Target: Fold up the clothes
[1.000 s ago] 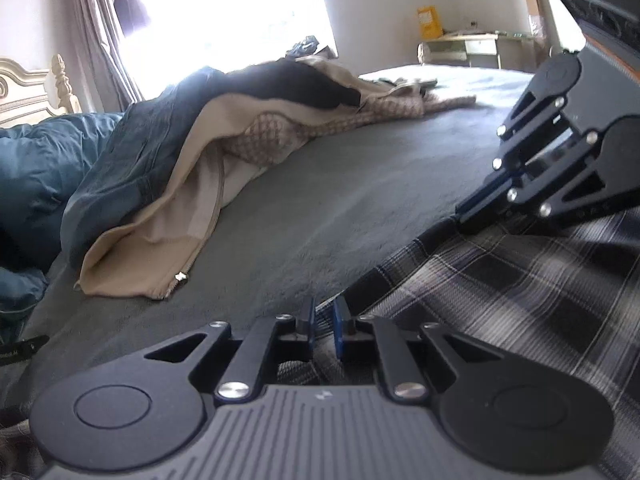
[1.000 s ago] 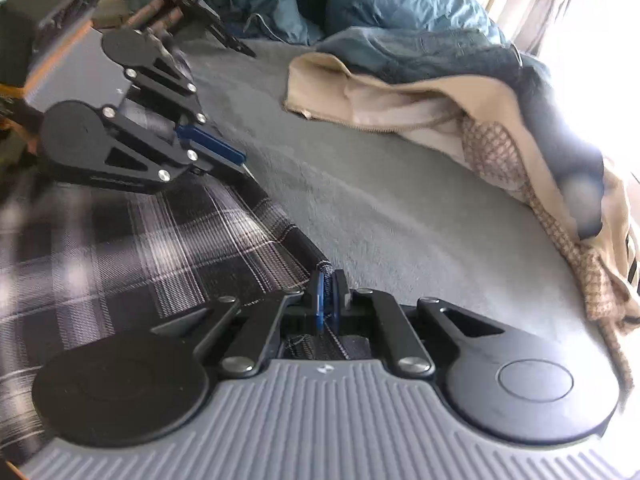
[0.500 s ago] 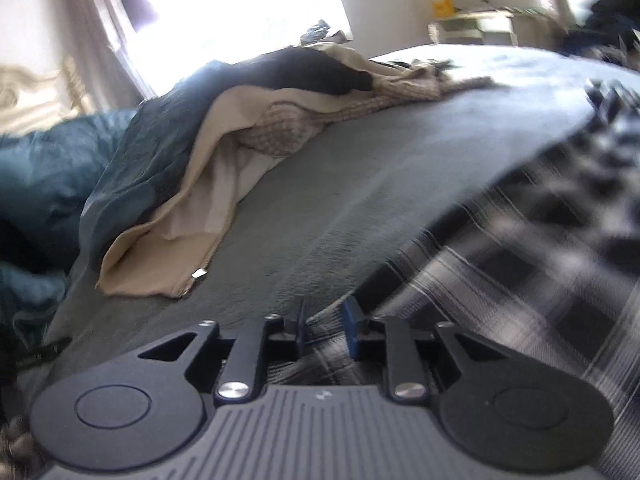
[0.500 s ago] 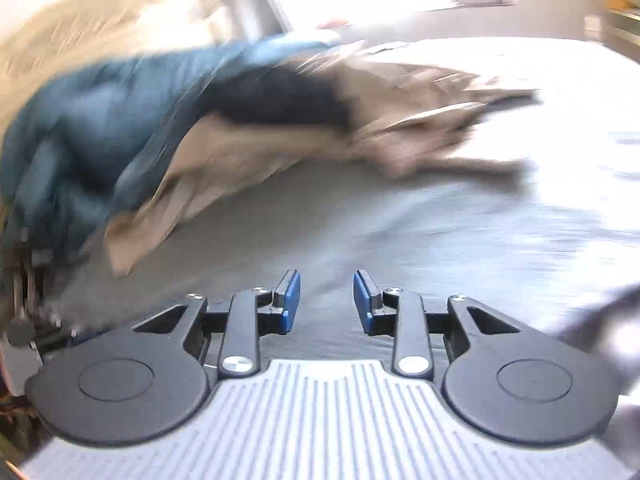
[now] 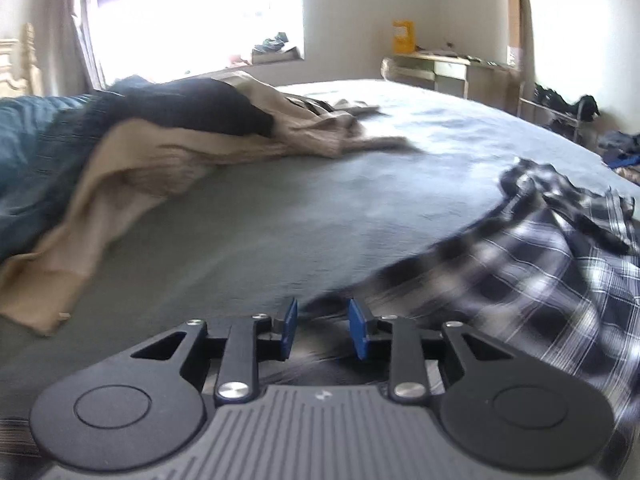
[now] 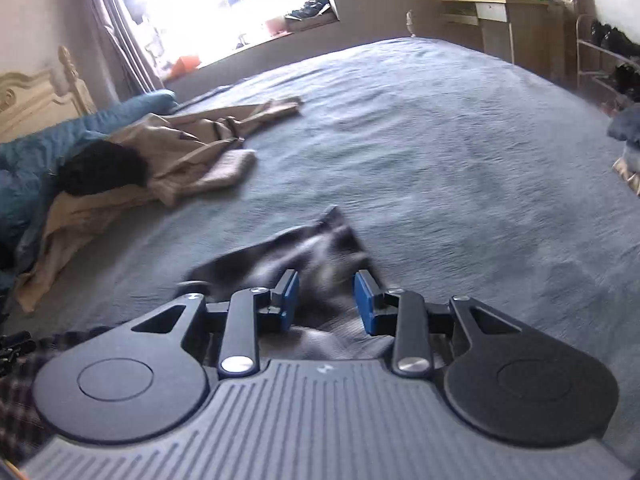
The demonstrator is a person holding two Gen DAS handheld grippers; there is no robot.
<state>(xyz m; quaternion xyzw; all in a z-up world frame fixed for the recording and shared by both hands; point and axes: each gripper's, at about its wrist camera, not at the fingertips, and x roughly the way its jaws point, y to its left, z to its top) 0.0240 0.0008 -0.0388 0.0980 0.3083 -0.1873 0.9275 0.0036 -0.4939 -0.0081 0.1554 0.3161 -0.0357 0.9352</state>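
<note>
Cloth this light and limp will sag and slide, so with both jaws having just opened, nothing pinched, I'd take the plaid shirt (image 5: 532, 276), lying rumpled on the bed (image 5: 320, 216), by a hemmed edge.

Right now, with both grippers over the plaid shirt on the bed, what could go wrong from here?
1. The left gripper and right gripper have just been opening; nothing is pinched, so the plaid shirt may lose its fold where it lies bunched.
2. The right gripper's open jaws hover close above a shirt corner and could snag it.
3. The beige clothes pile sits close by; a wide sweep could drag it.
</note>
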